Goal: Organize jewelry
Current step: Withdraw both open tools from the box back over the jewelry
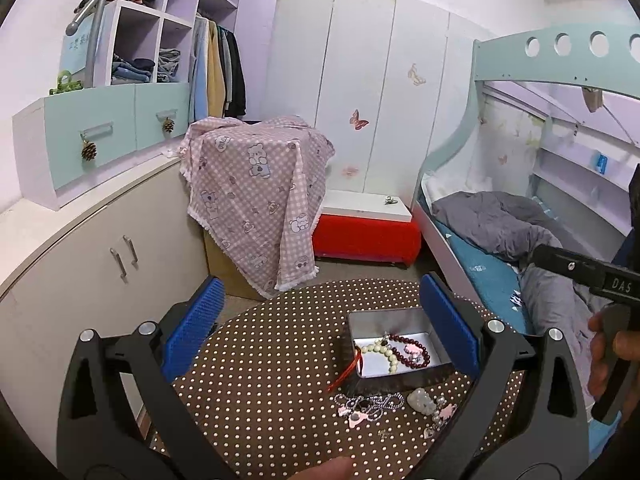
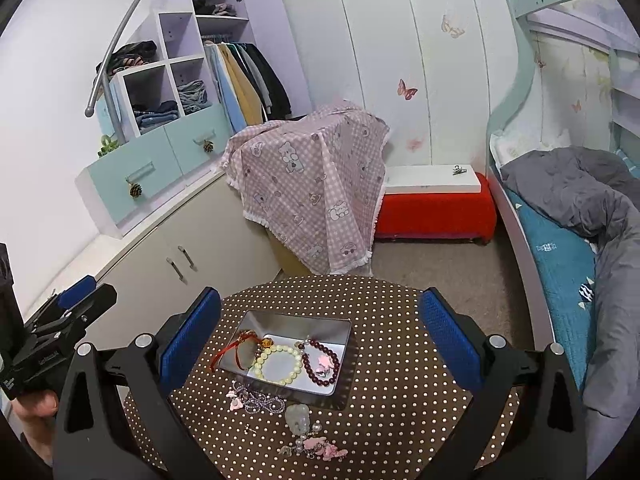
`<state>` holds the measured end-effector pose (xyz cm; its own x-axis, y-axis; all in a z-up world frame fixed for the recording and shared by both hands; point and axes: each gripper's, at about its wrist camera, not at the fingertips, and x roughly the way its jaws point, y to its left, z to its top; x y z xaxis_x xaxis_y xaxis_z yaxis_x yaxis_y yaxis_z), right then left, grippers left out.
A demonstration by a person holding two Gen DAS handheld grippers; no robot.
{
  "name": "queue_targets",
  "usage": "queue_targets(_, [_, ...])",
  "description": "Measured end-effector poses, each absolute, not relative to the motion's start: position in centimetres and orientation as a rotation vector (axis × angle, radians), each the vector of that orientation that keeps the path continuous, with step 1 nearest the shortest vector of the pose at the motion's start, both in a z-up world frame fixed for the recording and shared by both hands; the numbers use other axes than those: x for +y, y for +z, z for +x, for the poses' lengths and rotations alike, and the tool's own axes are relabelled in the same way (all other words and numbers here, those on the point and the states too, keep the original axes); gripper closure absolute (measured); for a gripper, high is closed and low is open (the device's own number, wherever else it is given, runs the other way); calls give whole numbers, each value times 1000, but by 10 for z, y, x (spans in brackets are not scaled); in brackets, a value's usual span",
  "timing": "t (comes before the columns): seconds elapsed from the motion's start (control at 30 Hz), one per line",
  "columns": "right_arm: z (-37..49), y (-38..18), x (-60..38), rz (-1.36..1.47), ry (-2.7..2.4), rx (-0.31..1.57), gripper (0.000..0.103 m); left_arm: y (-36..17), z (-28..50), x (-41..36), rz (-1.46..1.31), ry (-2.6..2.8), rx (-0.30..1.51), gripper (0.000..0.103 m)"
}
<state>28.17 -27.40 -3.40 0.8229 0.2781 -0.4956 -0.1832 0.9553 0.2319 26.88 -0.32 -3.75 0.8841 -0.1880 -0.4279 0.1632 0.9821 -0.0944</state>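
A silver metal tin (image 1: 362,316) (image 2: 256,320) sits on a round brown polka-dot table (image 1: 260,360) (image 2: 400,340). Inside lie a cream bead bracelet (image 2: 280,362) (image 1: 382,350), a dark red bead bracelet (image 2: 320,364) (image 1: 412,350) with a pink charm, and a red cord piece (image 2: 234,350). In front of the tin lie a silver chain with pink charms (image 1: 368,404) (image 2: 256,398), a pale jade pendant (image 2: 298,416) (image 1: 420,398) and a pearl-and-pink charm piece (image 2: 316,446). My left gripper (image 1: 320,328) is open and empty above the table. My right gripper (image 2: 320,340) is open and empty over the tin.
A cream cabinet (image 1: 100,240) stands left of the table. A box draped in pink checked cloth (image 2: 312,184) and a red bench (image 2: 436,208) stand behind it. A bunk bed with grey bedding (image 2: 580,200) is at the right.
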Motion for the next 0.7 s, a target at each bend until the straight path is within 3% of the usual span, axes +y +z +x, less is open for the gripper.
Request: queue_targets(0.7, [238,-65,-277,146,194,589,7,-67,232,-16,51,-197,460,7])
